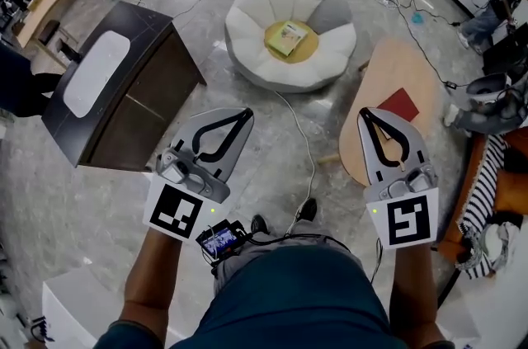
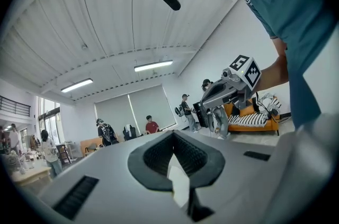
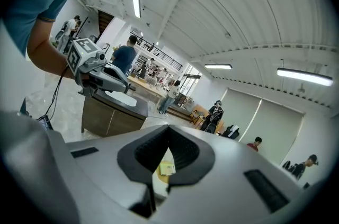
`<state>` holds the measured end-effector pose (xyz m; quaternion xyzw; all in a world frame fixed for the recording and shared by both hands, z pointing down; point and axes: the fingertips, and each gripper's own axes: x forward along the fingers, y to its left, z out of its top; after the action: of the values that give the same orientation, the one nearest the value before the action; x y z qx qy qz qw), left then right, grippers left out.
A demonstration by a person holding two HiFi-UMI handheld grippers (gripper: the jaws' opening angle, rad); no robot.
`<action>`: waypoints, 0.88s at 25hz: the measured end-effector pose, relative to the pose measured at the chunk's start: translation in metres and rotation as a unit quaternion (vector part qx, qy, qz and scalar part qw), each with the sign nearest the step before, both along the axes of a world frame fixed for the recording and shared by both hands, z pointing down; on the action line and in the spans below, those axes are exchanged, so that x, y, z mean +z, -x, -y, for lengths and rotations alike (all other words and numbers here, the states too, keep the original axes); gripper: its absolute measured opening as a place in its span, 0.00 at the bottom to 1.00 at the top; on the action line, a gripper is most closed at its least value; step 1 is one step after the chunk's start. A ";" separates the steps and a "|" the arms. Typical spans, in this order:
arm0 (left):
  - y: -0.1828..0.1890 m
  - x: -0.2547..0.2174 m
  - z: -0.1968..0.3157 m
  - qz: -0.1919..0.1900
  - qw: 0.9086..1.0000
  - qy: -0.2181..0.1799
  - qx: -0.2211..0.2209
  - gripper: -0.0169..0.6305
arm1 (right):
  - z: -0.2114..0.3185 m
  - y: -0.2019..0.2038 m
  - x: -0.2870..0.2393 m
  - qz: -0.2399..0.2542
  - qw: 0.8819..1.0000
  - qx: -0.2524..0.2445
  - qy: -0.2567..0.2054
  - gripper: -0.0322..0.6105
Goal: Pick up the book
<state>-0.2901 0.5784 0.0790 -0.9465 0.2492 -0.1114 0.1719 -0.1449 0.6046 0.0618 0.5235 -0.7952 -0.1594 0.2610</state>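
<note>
The book (image 1: 288, 38), pale green and yellow, lies flat on the yellow middle of a white flower-shaped cushion (image 1: 247, 25) on the floor ahead of me. Both grippers are held out in front of my body, well short of it and apart from it. My left gripper (image 1: 245, 115) is shut with nothing in it, and its tip points toward the cushion's near edge. My right gripper (image 1: 364, 114) is also shut and empty. In the right gripper view the book (image 3: 166, 168) shows through the gap behind the closed jaws (image 3: 168, 130). The left gripper view looks across the room over its own closed jaws (image 2: 172, 135).
A dark cabinet (image 1: 157, 91) with a white pad on top stands at the left. A pale wooden oval table (image 1: 388, 67) with a red sheet (image 1: 399, 104) is at the right. A cable (image 1: 304, 143) runs over the marble floor between my grippers. An orange sofa (image 1: 495, 191) is far right; people stand around the room.
</note>
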 end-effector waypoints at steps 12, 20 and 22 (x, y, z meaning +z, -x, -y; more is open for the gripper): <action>-0.090 -0.005 0.024 0.015 0.999 0.001 -0.044 0.03 | 0.034 -0.099 -0.002 0.000 0.999 -0.038 -0.006 0.07; -0.113 -0.003 0.038 0.019 0.999 0.001 -0.051 0.03 | 0.049 -0.127 -0.002 -0.001 0.999 -0.040 -0.012 0.07; -0.109 -0.002 0.049 0.025 0.999 -0.006 -0.044 0.03 | 0.056 -0.128 -0.002 0.003 0.999 -0.029 -0.014 0.07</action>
<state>-0.1806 0.5295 0.0772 -0.9304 0.2872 -0.1414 0.1788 -0.0172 0.5483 0.0603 0.5042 -0.8086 -0.1763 0.2466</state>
